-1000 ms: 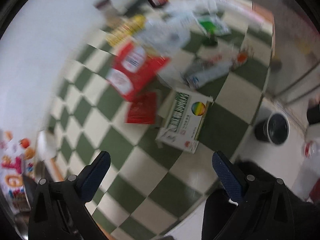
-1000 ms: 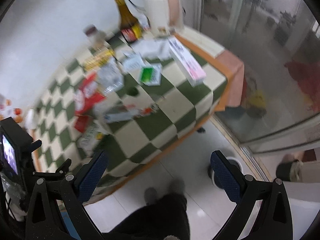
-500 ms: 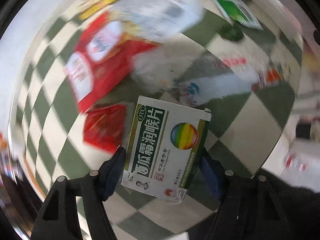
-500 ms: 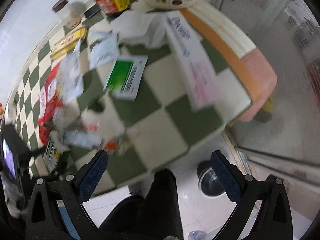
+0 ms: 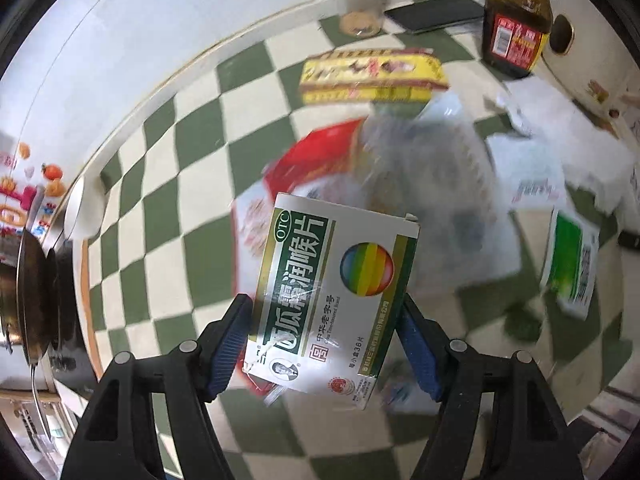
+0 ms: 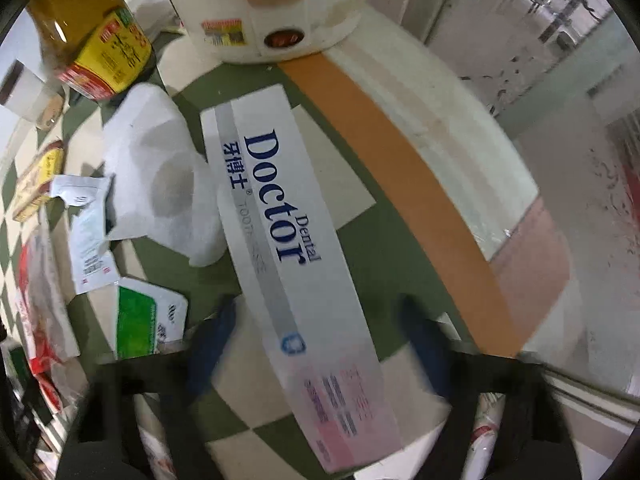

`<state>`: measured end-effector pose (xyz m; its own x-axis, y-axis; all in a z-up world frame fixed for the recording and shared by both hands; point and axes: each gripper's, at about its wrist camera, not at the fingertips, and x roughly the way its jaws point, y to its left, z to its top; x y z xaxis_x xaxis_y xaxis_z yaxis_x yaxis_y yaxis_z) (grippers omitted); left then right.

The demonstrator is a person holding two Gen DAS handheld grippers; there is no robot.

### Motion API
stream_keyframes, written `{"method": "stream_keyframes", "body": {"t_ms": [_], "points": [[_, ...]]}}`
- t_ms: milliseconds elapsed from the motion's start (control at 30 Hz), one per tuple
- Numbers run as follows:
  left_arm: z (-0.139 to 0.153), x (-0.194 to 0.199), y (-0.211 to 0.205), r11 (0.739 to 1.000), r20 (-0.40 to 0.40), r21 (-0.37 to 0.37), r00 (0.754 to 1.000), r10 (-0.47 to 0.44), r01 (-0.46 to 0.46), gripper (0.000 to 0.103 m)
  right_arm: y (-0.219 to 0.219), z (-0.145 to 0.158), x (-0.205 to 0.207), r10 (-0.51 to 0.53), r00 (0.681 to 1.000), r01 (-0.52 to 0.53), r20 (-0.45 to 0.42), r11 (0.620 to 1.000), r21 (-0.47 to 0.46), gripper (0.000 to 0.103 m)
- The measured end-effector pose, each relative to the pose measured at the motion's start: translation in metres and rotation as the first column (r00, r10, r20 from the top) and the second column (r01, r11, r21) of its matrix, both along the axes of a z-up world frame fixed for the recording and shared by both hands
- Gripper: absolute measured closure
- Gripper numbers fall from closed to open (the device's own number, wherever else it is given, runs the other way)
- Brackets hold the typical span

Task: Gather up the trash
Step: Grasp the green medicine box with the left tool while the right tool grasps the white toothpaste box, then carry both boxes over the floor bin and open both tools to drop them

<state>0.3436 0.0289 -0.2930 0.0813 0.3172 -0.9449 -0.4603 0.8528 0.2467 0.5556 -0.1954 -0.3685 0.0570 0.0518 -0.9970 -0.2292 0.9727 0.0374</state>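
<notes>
Clamping the white-and-green cardboard medicine box (image 5: 332, 300), your left hand-held gripper (image 5: 324, 344) held only its lower edges; it could slip.

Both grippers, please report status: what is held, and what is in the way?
Left gripper shut on medicine box. Right gripper open, straddling toothpaste box, not yet gripped. Crumpled tissue touching its side.

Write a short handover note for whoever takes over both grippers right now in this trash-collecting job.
Left gripper: shut on the lozenge box, lifted over the checked table.
Right gripper: blurred, straddling the toothpaste box, which still lies flat; grip unclear.
Done: one box picked up.
Left: yellow box, red packet, green packet, tissue. No bin in view.
</notes>
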Motion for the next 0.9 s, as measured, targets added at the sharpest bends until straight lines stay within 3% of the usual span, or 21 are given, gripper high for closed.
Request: {"method": "stream_keyframes", "body": {"t_ms": [133,333,433,533,633,700,767,900], "points": [[0.005,0.024,-0.001,0.999,0.037,-0.022,0.999,-0.031,0.032,0.034,-0.011,0.012,-0.006,-0.038,0.999,0.036,0.029,0.998,0.046,0.049],[0.023,0.031,-0.022,0.99,0.11,-0.059,0.986,-0.123,0.129,0.034,-0.054,0.036,-0.034,-0.182,0.982,0.176,0.042,0.976,0.125,0.051],[0.034,0.031,-0.037,0.974,0.15,-0.067,0.967,-0.204,0.215,0.034,-0.079,0.048,-0.057,-0.281,0.958,0.269,0.062,0.95,0.156,0.052],[0.048,0.028,-0.061,0.944,0.188,-0.07,0.933,-0.306,0.323,0.034,-0.099,0.057,-0.096,-0.374,0.924,0.355,0.079,0.916,0.186,0.052],[0.061,0.019,-0.096,0.892,0.228,-0.08,0.879,-0.418,0.445,0.034,-0.129,0.069,-0.144,-0.481,0.871,0.453,0.1,0.866,0.213,0.052],[0.066,0.013,-0.128,0.84,0.243,-0.102,0.833,-0.498,0.532,0.034,-0.163,0.076,-0.193,-0.56,0.822,0.528,0.107,0.818,0.229,0.052],[0.066,0.005,-0.168,0.777,0.247,-0.129,0.779,-0.576,0.616,0.034,-0.205,0.078,-0.243,-0.642,0.76,0.609,0.105,0.759,0.231,0.052],[0.047,-0.021,-0.273,0.604,0.227,-0.204,0.638,-0.736,0.77,0.034,-0.274,0.059,-0.328,-0.779,0.624,0.754,0.066,0.622,0.212,0.052]]}}
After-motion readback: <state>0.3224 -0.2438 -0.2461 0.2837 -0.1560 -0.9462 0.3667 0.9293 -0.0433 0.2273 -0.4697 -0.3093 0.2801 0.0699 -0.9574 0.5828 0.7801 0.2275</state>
